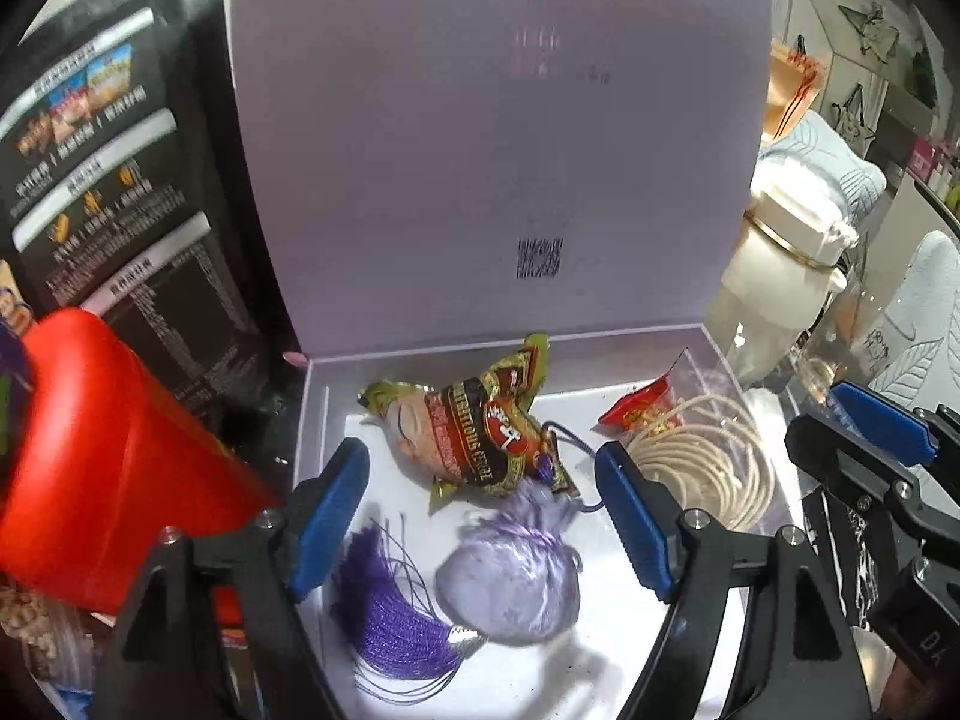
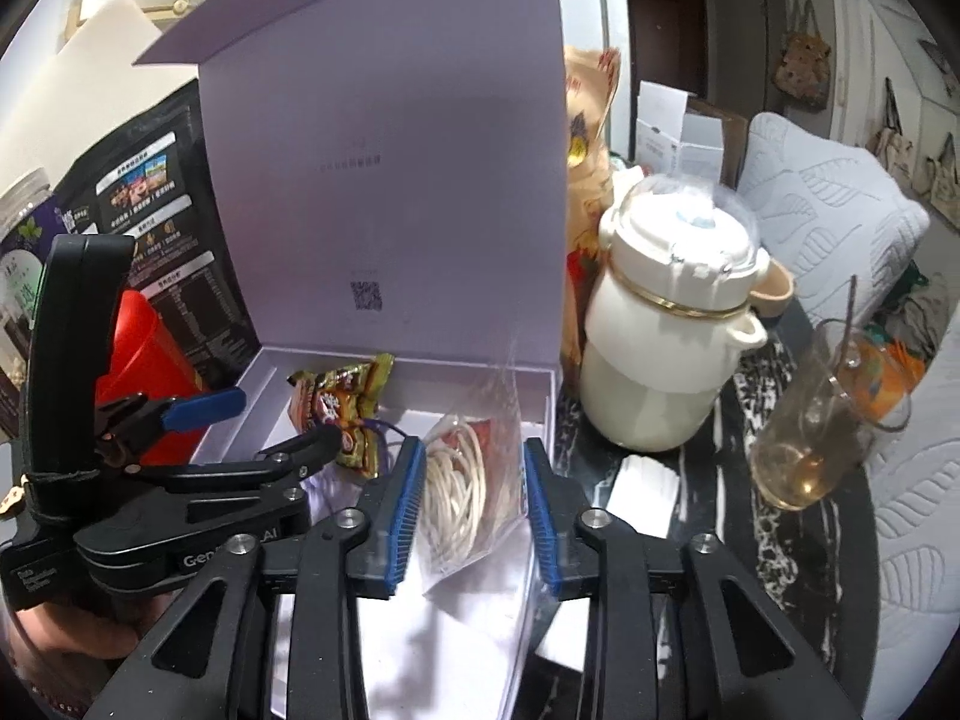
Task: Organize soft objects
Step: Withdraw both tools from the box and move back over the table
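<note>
A pale lilac gift box (image 1: 744,354) stands on the bench with its lid upright, and the soft things lie on its white floor. Nearest the left tongs (image 1: 480,516) is a lavender sachet (image 1: 510,588) with a purple tassel (image 1: 390,618) beside it; behind them lies a crinkled brown and gold snack packet (image 1: 474,426), and to the right a clear bag of cream cord (image 1: 708,468) with a red label.

The left tongs hang wide over the sachet, pads clear of it. The right tongs (image 2: 474,504) stand partly apart around the cord bag (image 2: 462,480), and whether the pads touch the plastic cannot be told.

The right wrist view hides the sachet and tassel behind the left tongs (image 2: 270,420), but shows a cream jar (image 2: 666,324) and a glass (image 2: 828,420) on the dark marbled bench (image 2: 780,540)
</note>
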`<action>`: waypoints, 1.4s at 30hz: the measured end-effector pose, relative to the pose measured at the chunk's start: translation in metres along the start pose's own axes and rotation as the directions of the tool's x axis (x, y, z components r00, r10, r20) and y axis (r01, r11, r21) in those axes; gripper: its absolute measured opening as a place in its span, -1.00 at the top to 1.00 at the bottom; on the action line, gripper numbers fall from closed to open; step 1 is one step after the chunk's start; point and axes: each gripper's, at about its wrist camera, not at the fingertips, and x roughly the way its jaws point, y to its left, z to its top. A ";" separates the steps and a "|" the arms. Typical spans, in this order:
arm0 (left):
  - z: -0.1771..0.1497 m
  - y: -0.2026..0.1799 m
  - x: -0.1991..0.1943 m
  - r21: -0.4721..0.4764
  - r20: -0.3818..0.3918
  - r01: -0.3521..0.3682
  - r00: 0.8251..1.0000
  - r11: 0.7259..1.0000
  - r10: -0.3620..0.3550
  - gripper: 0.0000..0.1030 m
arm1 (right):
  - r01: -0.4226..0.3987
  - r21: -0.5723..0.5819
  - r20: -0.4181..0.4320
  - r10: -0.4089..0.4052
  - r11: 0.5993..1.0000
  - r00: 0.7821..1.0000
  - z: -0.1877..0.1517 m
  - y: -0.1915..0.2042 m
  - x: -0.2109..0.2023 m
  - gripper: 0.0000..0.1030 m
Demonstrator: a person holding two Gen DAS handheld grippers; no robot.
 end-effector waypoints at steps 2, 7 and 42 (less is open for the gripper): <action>0.002 -0.001 -0.007 0.002 0.012 0.001 1.000 1.000 -0.001 -0.51 | 0.010 0.002 0.014 -0.010 1.000 1.000 0.001 0.001 -0.008 0.23; 0.001 -0.009 -0.028 0.006 0.057 -0.014 0.998 1.000 0.013 -0.52 | 0.030 -0.004 0.050 -0.030 1.000 0.998 0.007 0.002 -0.030 0.23; -0.044 -0.019 -0.279 0.078 0.435 0.001 0.900 0.997 -0.034 -1.00 | 0.073 -0.081 0.383 -0.036 0.994 0.923 -0.015 0.040 -0.250 -0.33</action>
